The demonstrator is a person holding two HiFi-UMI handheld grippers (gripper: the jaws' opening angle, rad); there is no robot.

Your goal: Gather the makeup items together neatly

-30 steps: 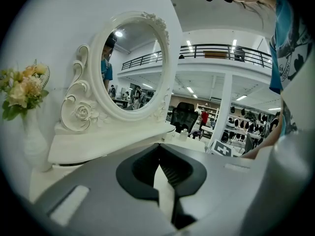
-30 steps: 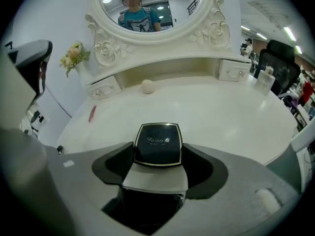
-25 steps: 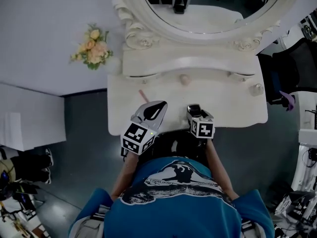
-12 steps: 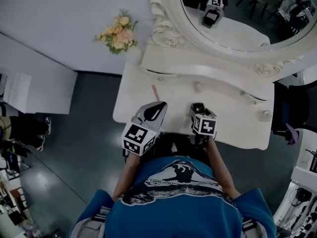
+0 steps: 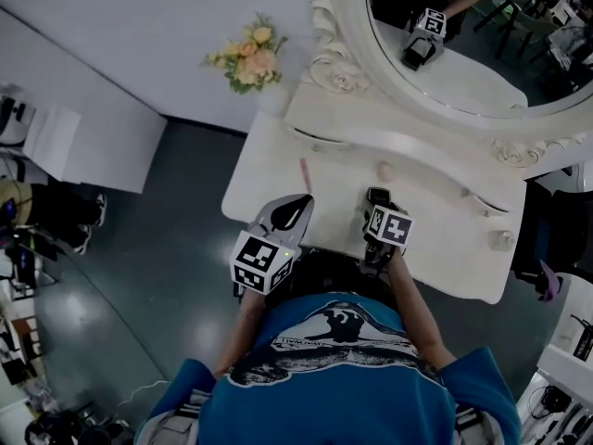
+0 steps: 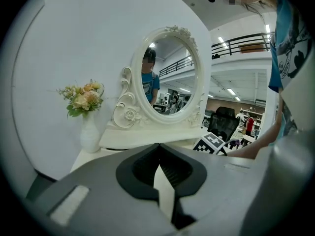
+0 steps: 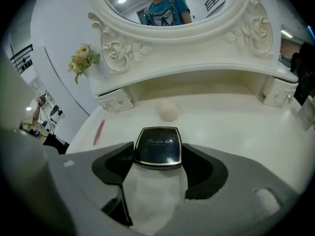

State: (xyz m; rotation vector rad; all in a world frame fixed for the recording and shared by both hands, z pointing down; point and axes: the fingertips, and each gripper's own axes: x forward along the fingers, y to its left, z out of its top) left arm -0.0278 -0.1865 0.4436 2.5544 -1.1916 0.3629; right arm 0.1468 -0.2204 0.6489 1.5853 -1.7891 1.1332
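My right gripper (image 5: 377, 197) (image 7: 157, 154) is shut on a black compact (image 5: 378, 195) (image 7: 157, 145) with a gold rim, held over the front of the white dressing table (image 5: 269, 156). A round pale puff (image 5: 384, 170) (image 7: 168, 110) lies on the table just beyond the compact. A thin pink stick (image 5: 305, 174) (image 7: 99, 132) lies to the left. My left gripper (image 5: 302, 200) (image 6: 158, 149) hangs over the table's front edge near the pink stick, its jaws shut with nothing between them.
An oval mirror (image 5: 463, 44) (image 7: 182, 4) in a carved white frame stands at the back of the table. A white vase of flowers (image 5: 248, 58) (image 6: 83, 100) stands at the back left. Small white drawer boxes (image 7: 115, 102) (image 7: 275, 90) flank the mirror base.
The head view has swung, so the table now lies slanted and further right. Both grippers keep their places at the front edge, the right one still holding the compact.
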